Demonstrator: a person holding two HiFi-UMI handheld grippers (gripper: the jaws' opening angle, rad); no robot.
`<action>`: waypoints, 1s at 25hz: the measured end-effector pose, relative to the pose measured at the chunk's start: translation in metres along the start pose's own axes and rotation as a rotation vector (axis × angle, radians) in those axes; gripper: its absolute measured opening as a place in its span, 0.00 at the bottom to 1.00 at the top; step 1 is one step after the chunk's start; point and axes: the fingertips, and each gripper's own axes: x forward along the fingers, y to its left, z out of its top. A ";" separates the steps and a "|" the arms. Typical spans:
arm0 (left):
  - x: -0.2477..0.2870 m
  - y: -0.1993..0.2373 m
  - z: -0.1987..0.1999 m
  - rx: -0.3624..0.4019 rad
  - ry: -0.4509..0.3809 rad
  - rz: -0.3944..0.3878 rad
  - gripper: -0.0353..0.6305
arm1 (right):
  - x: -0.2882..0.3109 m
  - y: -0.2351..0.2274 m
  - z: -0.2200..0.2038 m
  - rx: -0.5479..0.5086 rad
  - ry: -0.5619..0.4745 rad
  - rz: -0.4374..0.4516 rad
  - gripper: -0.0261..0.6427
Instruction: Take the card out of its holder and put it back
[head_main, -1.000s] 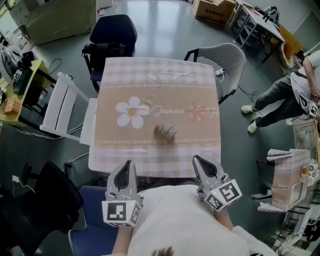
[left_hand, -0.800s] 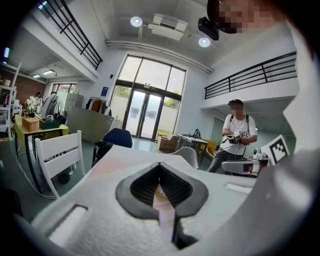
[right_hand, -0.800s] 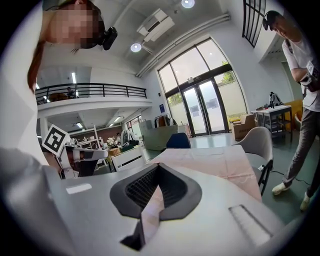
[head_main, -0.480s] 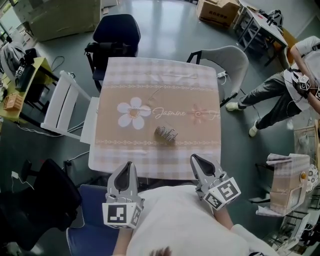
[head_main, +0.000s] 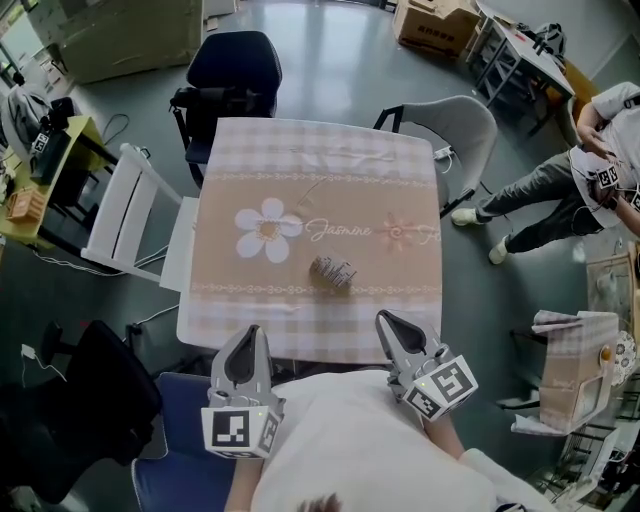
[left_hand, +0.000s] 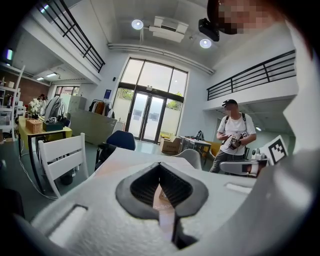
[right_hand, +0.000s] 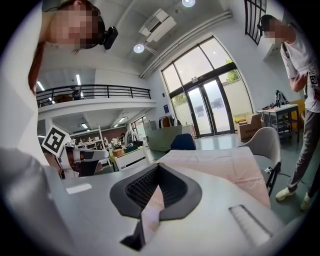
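A small grey card holder (head_main: 332, 271) with its card in it stands near the middle of a square table (head_main: 250, 170) that is covered by a pink checked cloth with a flower print. My left gripper (head_main: 251, 332) and right gripper (head_main: 386, 319) hang side by side at the table's near edge, close to my body, well short of the holder. Both are shut with nothing between their fingers. In the left gripper view the jaw tips (left_hand: 160, 165) meet, and they also meet in the right gripper view (right_hand: 159, 166). The holder is hidden in both gripper views.
A dark blue chair (head_main: 228, 62) stands at the far edge, a grey chair (head_main: 455, 120) at the far right corner, a white chair (head_main: 125, 215) on the left. A seated person (head_main: 590, 150) is off to the right. A side table (head_main: 572, 350) stands at the right.
Both grippers have stayed almost where they were, the right one drifting slightly left. The person at the right has drawn their legs in and shifted.
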 end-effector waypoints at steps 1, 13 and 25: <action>0.001 0.001 0.000 0.000 -0.001 0.001 0.05 | 0.001 -0.001 0.001 0.000 -0.002 -0.001 0.04; 0.012 0.007 0.009 0.009 -0.008 0.022 0.06 | 0.027 -0.034 0.017 -0.045 -0.038 -0.005 0.09; 0.010 0.016 0.011 -0.005 -0.001 0.073 0.05 | 0.099 -0.073 -0.031 -0.080 0.148 0.066 0.25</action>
